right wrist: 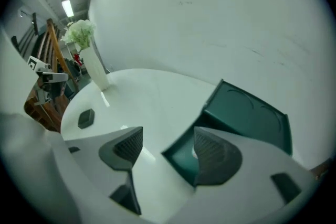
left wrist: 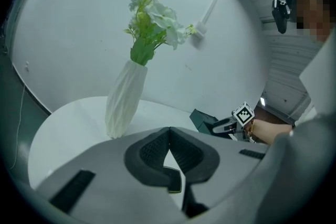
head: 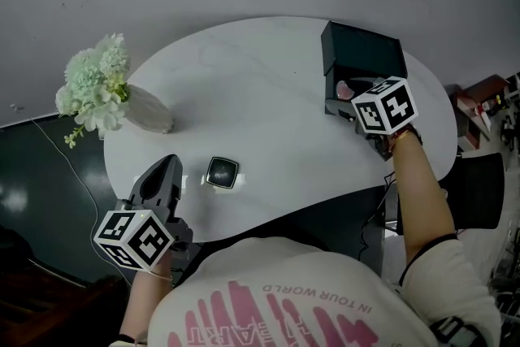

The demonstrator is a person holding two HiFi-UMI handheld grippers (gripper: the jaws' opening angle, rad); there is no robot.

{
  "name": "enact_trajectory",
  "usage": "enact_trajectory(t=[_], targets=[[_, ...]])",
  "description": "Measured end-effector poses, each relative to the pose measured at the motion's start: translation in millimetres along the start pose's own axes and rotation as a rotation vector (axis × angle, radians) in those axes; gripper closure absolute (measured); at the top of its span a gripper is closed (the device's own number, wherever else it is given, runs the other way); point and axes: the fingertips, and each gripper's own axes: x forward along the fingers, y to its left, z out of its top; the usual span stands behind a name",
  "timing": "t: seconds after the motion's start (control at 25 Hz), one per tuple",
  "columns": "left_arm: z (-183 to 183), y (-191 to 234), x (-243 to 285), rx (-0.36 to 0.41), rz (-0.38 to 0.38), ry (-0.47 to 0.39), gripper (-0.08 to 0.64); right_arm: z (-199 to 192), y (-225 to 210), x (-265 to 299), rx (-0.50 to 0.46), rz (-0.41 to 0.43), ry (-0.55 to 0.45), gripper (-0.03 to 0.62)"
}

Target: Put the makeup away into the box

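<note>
Now the glossy dark square compact [head: 221,172] lies flat; left gripper [left wrist: 169,136] fingers [left wrist: 152,152] meet empty, right gripper [right wrist: 168,136] fingers gape empty.

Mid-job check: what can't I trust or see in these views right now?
Box contents: head view, the right gripper covers most of the inside; only a pink patch shows. Right gripper view, its own jaw blocks the floor.
Black compact: tiny in the right gripper view, no detail; not visible in the left gripper view.
</note>
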Motion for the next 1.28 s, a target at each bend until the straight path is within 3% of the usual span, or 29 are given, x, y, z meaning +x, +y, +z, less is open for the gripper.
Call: enact_trajectory(t=[0.12,0.4,0.6,0.92,1.28], targets=[[2.3,4.1,-4.2,0.0,-0.016,-0.002,0.558,1.5,60.4,5.4,-0.033,0.098,-0.008,0.282],[2.9,22.5,-15.4,-0.03,-0.039,-0.014,0.558,-34.4,227.3,39.1,-0.165,0.351,0.097,0.275],[2.5,34.2,-21.3,-0.046,-0.055,-0.022,0.558,-27.6,288.1,64.7,-0.15,0.417,0.102,0.263],[-1.2,56.4,-38.1,-0.071,-0.053,-0.026,0.558,-16.5,316.9,87.2,-0.257,0.375,0.148,0.219],[-0.5,77.7,-50.3,-0.078,-0.072,-0.024,0.558,-12.0,322.0,100.2,-0.248,0.292,0.166,0.243]])
